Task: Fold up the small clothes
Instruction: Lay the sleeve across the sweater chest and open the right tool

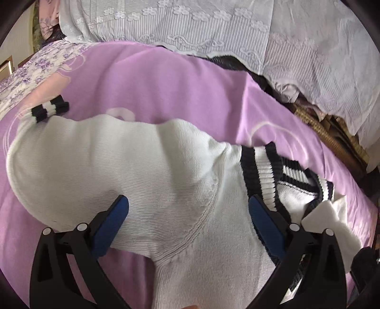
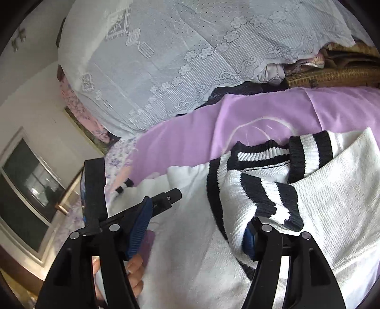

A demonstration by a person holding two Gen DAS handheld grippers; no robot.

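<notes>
A small white knit sweater (image 1: 142,161) with black-and-white striped collar (image 1: 263,171) and cuff (image 1: 49,110) lies on a purple bedspread (image 1: 166,83). My left gripper (image 1: 188,209) is open, its blue pads either side of the shoulder seam, just above the cloth. In the right wrist view the sweater (image 2: 332,190) is bunched, with a striped rib edge (image 2: 266,190) draped over the right finger. My right gripper (image 2: 199,228) is open over the sweater. The left gripper also shows in the right wrist view (image 2: 133,209), at the left.
A white lace cover (image 1: 190,21) over piled bedding lies at the back. A woven basket (image 2: 332,73) stands at the bed's far right. A floral sheet (image 1: 35,69) lies to the left. A framed window (image 2: 28,180) is on the wall.
</notes>
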